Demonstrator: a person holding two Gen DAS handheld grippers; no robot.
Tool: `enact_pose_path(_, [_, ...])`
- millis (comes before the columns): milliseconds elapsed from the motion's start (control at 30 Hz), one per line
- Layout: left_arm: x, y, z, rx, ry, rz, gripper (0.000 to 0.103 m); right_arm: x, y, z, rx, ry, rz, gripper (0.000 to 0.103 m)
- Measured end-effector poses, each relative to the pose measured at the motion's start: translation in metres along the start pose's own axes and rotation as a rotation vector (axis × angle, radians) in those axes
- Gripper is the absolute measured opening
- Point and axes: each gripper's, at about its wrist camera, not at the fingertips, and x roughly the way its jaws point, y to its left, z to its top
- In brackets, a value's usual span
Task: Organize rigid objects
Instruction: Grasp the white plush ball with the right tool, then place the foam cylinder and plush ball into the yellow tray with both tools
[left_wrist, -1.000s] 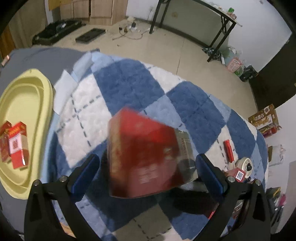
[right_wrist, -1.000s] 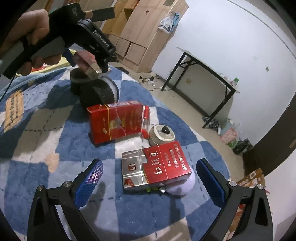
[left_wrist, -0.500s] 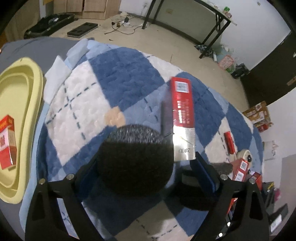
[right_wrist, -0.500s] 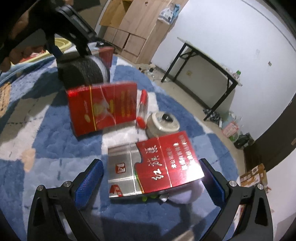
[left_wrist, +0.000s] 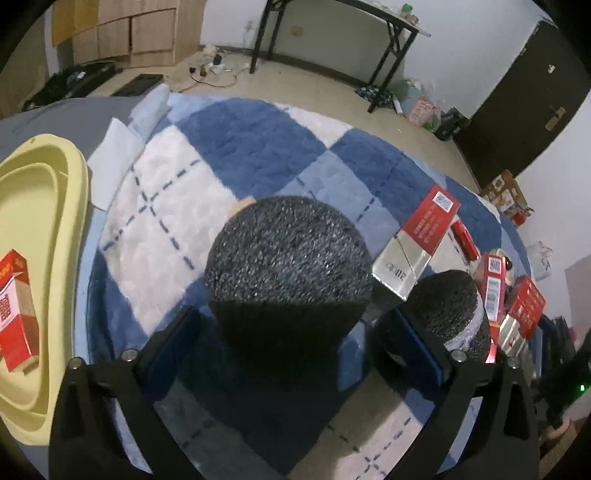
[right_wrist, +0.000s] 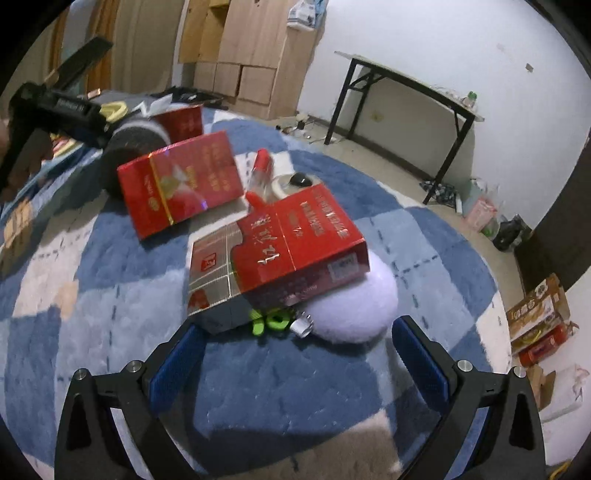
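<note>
On the blue-and-white checked rug, nearest the right gripper, whose blue-padded fingers stood wide apart and empty, lay a red-and-silver cigarette carton, tilted up on a pale fluffy ball with a small green clip and a metal fitting showing under its near edge. Just behind it lay a second red carton, a red tube and a round tape-like roll beside it, then a dark foam cylinder with a third red box behind it. In the left wrist view, the left gripper was spread, its pads on either side of a dark foam ball; whether they touched it could not be told. Beyond the right finger stood the second dark foam piece and a silver-ended red carton. Far left, a yellow tray held a red pack.
</note>
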Motion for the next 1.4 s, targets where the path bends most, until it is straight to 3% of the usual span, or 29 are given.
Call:
enact_pose_path(67, [0.003,0.004,0.001,0.011,0.031,-0.004,0.051,0.002,-0.001,-0.001,0.000,-0.008,0.002,0.103])
enact_pose_path(133, [0.007,0.005,0.000,0.017,0.058,-0.004,0.052,0.010,-0.002,0.000,0.010,0.005,0.002,0.103])
enact_pose_path(300, [0.003,-0.003,-0.006,0.113,0.015,0.030,0.057,0.024,-0.005,0.006,0.052,0.005,0.006,0.098])
enact_pose_path(367, [0.002,-0.003,-0.004,0.121,0.001,0.055,0.071,0.025,-0.008,0.006,0.071,-0.001,0.021,0.094])
enact_pose_path(500, [-0.011,0.004,0.003,0.078,-0.091,0.037,0.082,0.020,-0.016,0.002,0.103,-0.020,0.036,0.085])
enact_pose_path(567, [-0.011,0.007,0.008,0.065,-0.112,0.042,0.095,0.020,-0.022,0.000,0.124,-0.023,0.042,0.081])
enact_pose_path(800, [0.010,0.006,0.024,0.094,-0.079,0.057,0.095,0.023,-0.024,0.004,0.164,-0.006,0.043,0.085])
enact_pose_path(833, [0.010,0.005,0.022,0.100,-0.082,0.061,0.092,0.025,-0.024,0.006,0.173,-0.005,0.048,0.082])
enact_pose_path(867, [0.010,0.003,0.021,0.108,-0.090,0.041,0.080,0.028,-0.026,0.007,0.185,0.000,0.052,0.080])
enact_pose_path(900, [0.009,0.001,0.019,0.115,-0.089,0.018,0.074,0.028,-0.027,0.007,0.198,0.000,0.054,0.076])
enact_pose_path(1000, [0.004,-0.009,0.016,0.153,-0.091,0.052,0.071,0.025,-0.032,0.007,0.230,-0.013,0.050,0.059])
enact_pose_path(1133, [-0.020,-0.009,0.010,0.136,-0.116,0.062,0.071,0.012,-0.036,0.002,0.287,-0.005,0.072,0.055])
enact_pose_path(1233, [-0.047,-0.001,0.007,0.103,-0.123,0.051,0.071,0.000,-0.028,-0.003,0.263,0.030,0.067,0.054])
enact_pose_path(1400, [-0.100,0.005,-0.007,0.161,-0.152,0.111,0.071,-0.027,-0.016,-0.005,0.274,0.133,0.078,0.054])
